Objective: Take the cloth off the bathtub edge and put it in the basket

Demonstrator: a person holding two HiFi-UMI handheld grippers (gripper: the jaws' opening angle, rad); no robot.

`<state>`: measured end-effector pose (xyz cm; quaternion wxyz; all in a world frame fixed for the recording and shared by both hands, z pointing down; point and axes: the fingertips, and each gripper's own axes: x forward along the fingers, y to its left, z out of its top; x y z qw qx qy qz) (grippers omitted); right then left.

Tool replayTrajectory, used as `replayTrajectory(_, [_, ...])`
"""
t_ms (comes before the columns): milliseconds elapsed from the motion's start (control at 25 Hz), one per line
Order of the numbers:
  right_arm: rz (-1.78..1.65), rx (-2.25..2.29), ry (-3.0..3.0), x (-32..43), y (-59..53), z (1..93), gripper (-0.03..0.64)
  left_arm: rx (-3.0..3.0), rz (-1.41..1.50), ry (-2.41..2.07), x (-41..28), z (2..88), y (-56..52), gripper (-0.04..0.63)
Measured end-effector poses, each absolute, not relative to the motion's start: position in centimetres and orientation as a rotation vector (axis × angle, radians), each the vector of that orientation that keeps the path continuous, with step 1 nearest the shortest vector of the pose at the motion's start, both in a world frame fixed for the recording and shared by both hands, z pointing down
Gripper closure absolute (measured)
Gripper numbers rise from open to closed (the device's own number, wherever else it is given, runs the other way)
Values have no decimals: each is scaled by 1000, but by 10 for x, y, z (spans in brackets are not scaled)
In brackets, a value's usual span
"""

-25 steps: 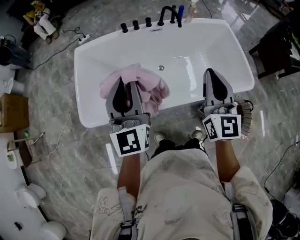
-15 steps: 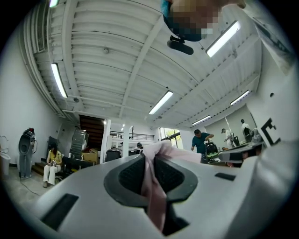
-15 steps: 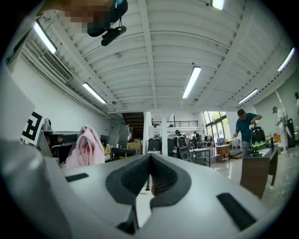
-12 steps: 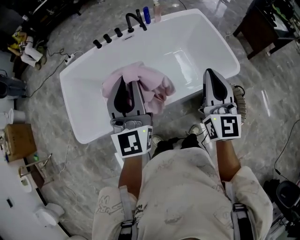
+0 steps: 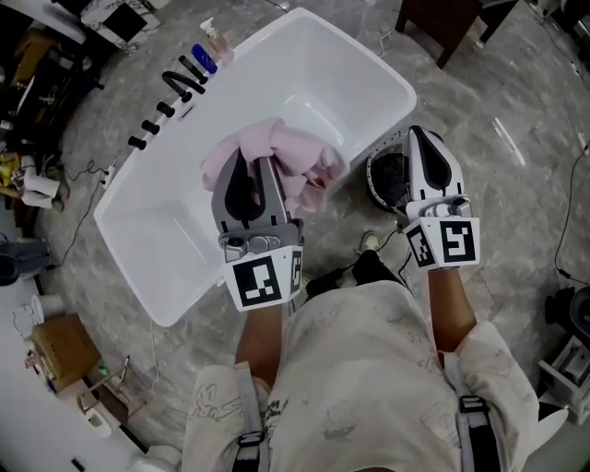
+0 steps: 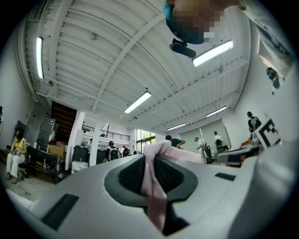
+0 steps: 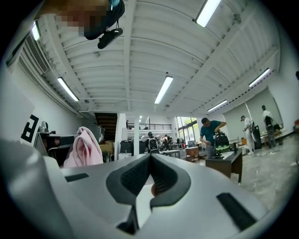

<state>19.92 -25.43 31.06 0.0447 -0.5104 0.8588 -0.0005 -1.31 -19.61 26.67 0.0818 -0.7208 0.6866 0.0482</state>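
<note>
A crumpled pink cloth (image 5: 300,161) hangs from my left gripper (image 5: 255,159), which is shut on it above the white bathtub (image 5: 175,221). In the left gripper view a strip of the cloth (image 6: 156,186) is pinched between the jaws of the left gripper (image 6: 150,158). My right gripper (image 5: 420,136) is shut and holds nothing; it hovers over the round dark basket (image 5: 387,180) on the floor beside the tub's near right corner. In the right gripper view the jaws of the right gripper (image 7: 150,156) meet, and the cloth (image 7: 86,147) shows at the left.
Black tap fittings (image 5: 175,88) and bottles (image 5: 207,51) stand on the tub's far rim. A cardboard box (image 5: 63,350) sits at the lower left, dark furniture (image 5: 452,18) at the top right. Cables lie on the marble floor. Several people stand in the hall beyond.
Both grippers have swung to the right with the cloth still in the left one. The tub has slid left in the head view and the basket has come under the right gripper.
</note>
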Motion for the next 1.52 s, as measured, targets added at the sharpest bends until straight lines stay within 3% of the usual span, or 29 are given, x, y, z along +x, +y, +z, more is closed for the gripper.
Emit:
replayTrajectory(760, [-40,-2041,2288,446,-261,338,627,-2547,204,1653,220,287,-284,538])
replayTrajectory(1520, [-110,-2175,2168,536,-259,372,627,-2778,70,1462,342,350,-307,538])
